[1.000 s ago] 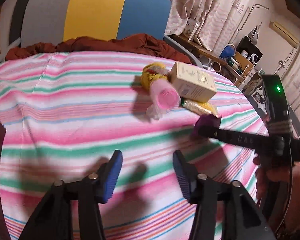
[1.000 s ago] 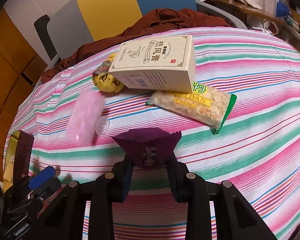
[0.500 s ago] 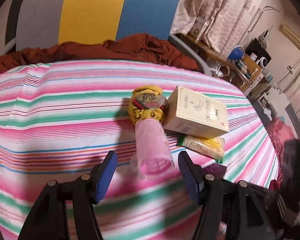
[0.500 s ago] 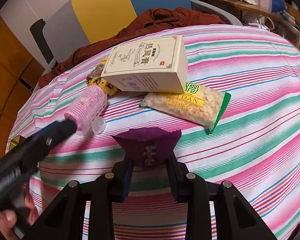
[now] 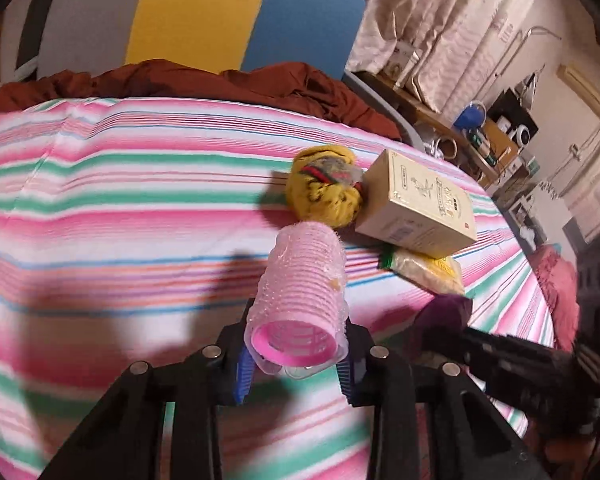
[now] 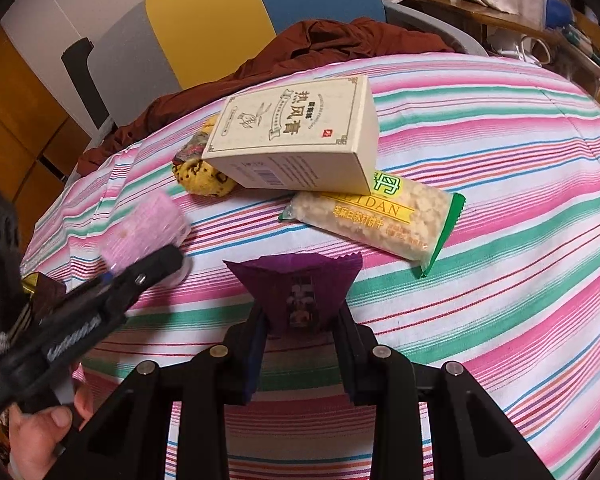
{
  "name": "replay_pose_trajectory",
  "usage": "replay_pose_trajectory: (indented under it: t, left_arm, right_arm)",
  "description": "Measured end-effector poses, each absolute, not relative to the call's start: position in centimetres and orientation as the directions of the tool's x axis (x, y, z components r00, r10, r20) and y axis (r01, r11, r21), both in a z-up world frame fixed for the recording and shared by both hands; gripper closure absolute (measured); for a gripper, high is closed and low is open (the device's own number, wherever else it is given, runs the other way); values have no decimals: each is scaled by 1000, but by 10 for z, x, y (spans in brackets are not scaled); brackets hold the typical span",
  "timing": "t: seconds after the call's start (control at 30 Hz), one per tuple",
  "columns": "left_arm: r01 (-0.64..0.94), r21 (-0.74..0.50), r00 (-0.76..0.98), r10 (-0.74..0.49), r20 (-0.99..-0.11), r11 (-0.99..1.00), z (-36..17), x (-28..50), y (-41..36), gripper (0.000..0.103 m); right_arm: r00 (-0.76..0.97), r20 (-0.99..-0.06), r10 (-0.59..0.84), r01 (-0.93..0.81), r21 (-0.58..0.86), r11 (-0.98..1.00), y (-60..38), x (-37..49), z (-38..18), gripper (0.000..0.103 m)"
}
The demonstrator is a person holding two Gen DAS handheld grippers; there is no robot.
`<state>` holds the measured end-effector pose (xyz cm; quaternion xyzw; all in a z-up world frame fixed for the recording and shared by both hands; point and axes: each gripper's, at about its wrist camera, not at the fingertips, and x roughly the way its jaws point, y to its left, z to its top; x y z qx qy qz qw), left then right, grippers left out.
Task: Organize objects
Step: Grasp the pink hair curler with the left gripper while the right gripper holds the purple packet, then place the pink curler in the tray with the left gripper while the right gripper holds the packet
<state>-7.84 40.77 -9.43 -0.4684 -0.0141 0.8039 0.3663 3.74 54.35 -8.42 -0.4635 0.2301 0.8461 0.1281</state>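
My left gripper is shut on a pink hair roller in clear wrap, over the striped cloth. The roller also shows blurred in the right wrist view. My right gripper is shut on a purple snack packet, which also shows in the left wrist view. Ahead lie a cream box, a yellow patterned ball and a yellow-green cracker pack; the box rests partly on both.
A rust-brown garment lies at the far edge before a grey, yellow and blue chair back. A dark box sits at the left of the cloth. Cluttered shelves stand to the right.
My left gripper has moved forward around the pink roller and closed on it. My right gripper still holds the purple packet in about the same place.
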Motion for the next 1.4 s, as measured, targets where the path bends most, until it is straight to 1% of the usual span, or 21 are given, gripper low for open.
replay_pose_trajectory:
  t: [0.1, 0.27, 0.53, 0.63, 0.8, 0.93, 1.07, 1.2, 1.4]
  left_arm:
    - [-566, -383, -296, 614, -732, -730, -94, -70, 386, 70]
    - [-562, -417, -313, 650, -693, -715, -87, -50, 343, 73]
    - [-512, -503, -334, 701, -631, -697, -75, -22, 279, 73]
    - [-506, -507, -359, 705, -612, -698, -67, -10, 255, 73]
    - [-514, -494, -408, 706, -579, -702, -52, 5, 221, 73]
    - [-491, -507, -445, 704, -553, -708, -44, 10, 193, 73]
    - [-456, -509, -495, 683, -537, -730, -38, 7, 161, 73]
    - [-387, -512, -558, 636, -533, -767, -36, 0, 121, 73]
    - [-278, -506, -628, 553, -548, -816, -40, -12, 69, 73]
  right_arm:
    - [-546, -838, 1, -420, 272, -866, 543, 37, -84, 71]
    - [-586, -806, -79, -382, 361, -851, 539, 35, -85, 71]
    - [-603, -784, -147, -330, 413, -849, 528, 33, -86, 72]
    - [-616, -770, -168, -312, 434, -845, 524, 33, -84, 72]
    - [-615, -771, -168, -281, 413, -866, 516, 31, -83, 72]
    - [-630, -758, -171, -241, 400, -884, 508, 30, -80, 72]
    - [-658, -730, -185, -202, 407, -891, 501, 29, -75, 72]
    - [-675, -716, -177, -183, 394, -901, 498, 29, -72, 72]
    - [-703, -688, -178, -149, 388, -909, 493, 30, -65, 72]
